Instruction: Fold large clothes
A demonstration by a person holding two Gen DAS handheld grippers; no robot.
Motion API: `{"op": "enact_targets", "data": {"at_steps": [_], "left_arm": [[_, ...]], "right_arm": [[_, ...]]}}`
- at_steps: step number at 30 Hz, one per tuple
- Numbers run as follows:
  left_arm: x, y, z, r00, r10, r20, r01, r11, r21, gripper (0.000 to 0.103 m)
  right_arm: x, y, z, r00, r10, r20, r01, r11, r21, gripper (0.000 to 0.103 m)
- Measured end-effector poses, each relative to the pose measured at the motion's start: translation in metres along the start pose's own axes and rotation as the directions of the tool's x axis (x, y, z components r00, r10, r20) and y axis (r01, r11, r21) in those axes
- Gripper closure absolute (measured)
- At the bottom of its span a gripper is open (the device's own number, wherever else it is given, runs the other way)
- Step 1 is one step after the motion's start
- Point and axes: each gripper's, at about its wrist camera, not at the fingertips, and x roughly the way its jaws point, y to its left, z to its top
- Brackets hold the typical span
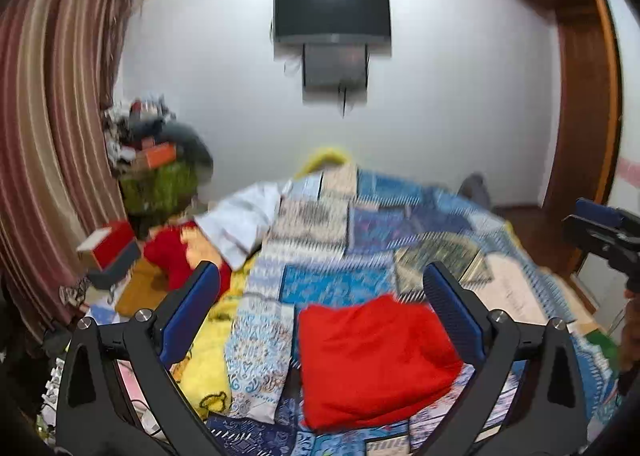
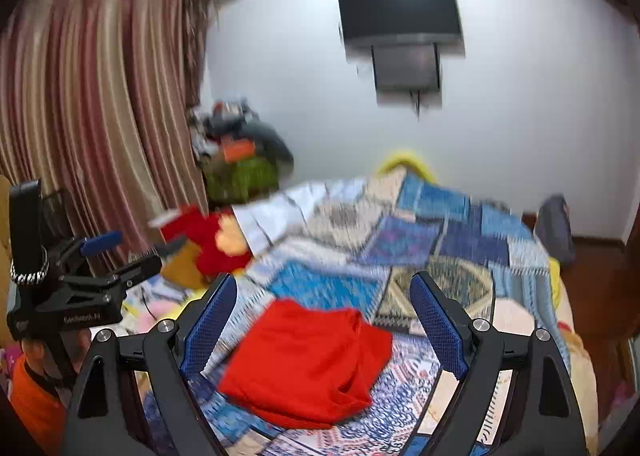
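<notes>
1. We see our left gripper (image 1: 320, 288) and right gripper (image 2: 323, 296) both gaping wide, nothing between their blue pads.
2. The folded red cloth (image 1: 372, 360) lies on the blue patchwork bedspread (image 1: 360, 224) beneath them.
3. A white garment (image 1: 240, 224) and yellow blanket (image 1: 208, 368) lie leftward.
4. A wall-mounted black television (image 1: 332, 12) hangs beyond, striped curtains (image 1: 48, 136) at left.

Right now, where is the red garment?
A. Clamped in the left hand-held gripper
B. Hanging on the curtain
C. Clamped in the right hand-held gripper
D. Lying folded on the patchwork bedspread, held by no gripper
D: the red garment lies folded on the patchwork bedspread, and both the left hand-held gripper and the right hand-held gripper stand open above it.
</notes>
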Motion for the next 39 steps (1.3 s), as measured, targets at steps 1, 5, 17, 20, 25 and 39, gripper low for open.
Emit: {"op": "enact_targets", "data": {"at_steps": [1,5,17,20,25,39], "left_arm": [[-0.011,-0.002,0.001,1.000,-0.003,0.025,0.003,1.000,-0.001,0.000],[-0.052,-0.014,0.001,0.993,-0.022,0.120,0.023,1.000,-0.005,0.000],[-0.087,-0.033,-0.022,0.987,-0.026,0.156,0.031,0.999,-0.029,0.000],[-0.084,-0.035,-0.026,0.990,-0.029,0.137,0.033,0.999,-0.027,0.000],[-0.083,-0.035,-0.028,0.991,-0.037,0.127,0.042,0.999,-0.035,0.000],[-0.080,-0.031,-0.029,0.990,-0.034,0.134,0.040,0.999,-0.037,0.000]], "right_arm": [[-0.011,0.005,0.001,1.000,-0.002,0.027,0.002,1.000,-0.004,0.016],[-0.051,0.023,0.000,0.993,-0.008,0.117,0.010,1.000,-0.011,0.016],[-0.087,0.050,-0.034,0.987,-0.099,0.127,0.102,0.995,-0.016,0.011],[-0.086,0.051,-0.038,0.987,-0.109,0.119,0.112,0.993,-0.021,0.010],[-0.085,0.053,-0.040,0.987,-0.111,0.112,0.115,0.993,-0.025,0.010],[-0.080,0.052,-0.042,0.989,-0.113,0.097,0.115,0.993,-0.014,0.010]]}}
